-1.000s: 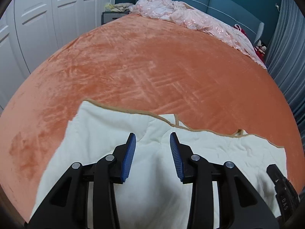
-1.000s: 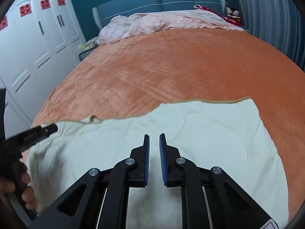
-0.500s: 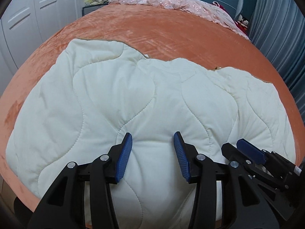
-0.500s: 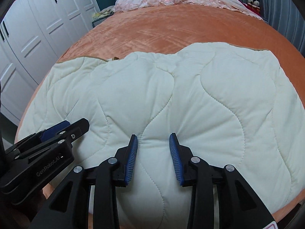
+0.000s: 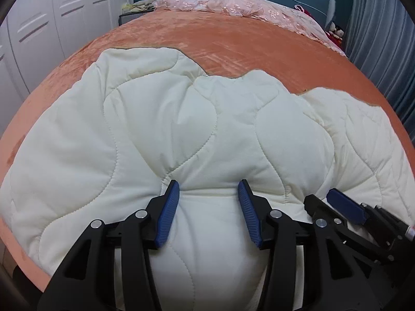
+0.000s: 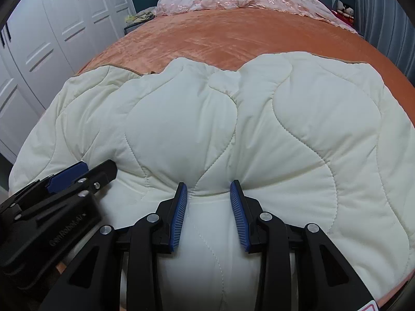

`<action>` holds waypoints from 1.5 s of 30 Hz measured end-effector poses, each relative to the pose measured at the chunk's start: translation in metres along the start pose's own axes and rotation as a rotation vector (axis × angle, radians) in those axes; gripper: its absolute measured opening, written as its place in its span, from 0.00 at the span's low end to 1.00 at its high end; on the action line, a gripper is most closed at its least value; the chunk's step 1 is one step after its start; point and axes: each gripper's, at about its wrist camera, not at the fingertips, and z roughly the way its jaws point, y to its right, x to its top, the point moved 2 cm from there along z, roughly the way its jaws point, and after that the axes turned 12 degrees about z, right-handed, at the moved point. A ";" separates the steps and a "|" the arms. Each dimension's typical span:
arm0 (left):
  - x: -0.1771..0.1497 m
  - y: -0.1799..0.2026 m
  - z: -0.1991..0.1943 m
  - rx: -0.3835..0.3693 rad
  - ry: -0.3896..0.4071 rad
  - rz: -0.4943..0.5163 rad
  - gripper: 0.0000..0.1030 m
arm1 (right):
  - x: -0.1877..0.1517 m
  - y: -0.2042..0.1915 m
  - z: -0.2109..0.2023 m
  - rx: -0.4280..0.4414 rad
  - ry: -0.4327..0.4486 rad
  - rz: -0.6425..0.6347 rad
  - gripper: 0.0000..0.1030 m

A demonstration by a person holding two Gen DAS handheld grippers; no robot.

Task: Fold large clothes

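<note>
Cream quilted garment (image 5: 181, 134) lies doubled over on the orange bed (image 5: 233, 44), one fold apparently down, left tool (image 5: 208, 191) and right tool (image 6: 208, 189) both parted astride the near edge, gripping nothing, with further folds likely left.

A cream quilted garment (image 5: 160, 134) lies spread on the orange bed cover (image 5: 233, 41) and fills the lower half of the view. The left gripper (image 5: 208, 189) comes in from 6 o'clock with its blue pads parted, their tips resting on a raised fold of the cloth. The right gripper (image 5: 345, 204) lies at 4 o'clock on the same garment. A pink blanket (image 5: 233, 2) is at 12 o'clock, white wardrobe doors (image 5: 52, 20) at 10 o'clock
</note>
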 end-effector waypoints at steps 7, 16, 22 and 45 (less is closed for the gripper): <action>-0.002 -0.082 -0.067 0.033 0.029 -0.225 0.50 | 0.014 -0.004 -0.034 0.064 0.016 0.087 0.20; -0.076 -0.164 -0.081 -0.015 -0.090 -0.484 0.51 | -0.029 -0.046 -0.050 0.107 -0.097 0.021 0.04; -0.079 -0.160 -0.066 -0.078 -0.113 -0.506 0.61 | -0.042 -0.049 -0.038 0.074 -0.155 0.024 0.04; -0.060 -0.140 -0.027 -0.048 -0.127 -0.464 0.89 | -0.049 -0.057 -0.017 0.005 -0.153 -0.019 0.00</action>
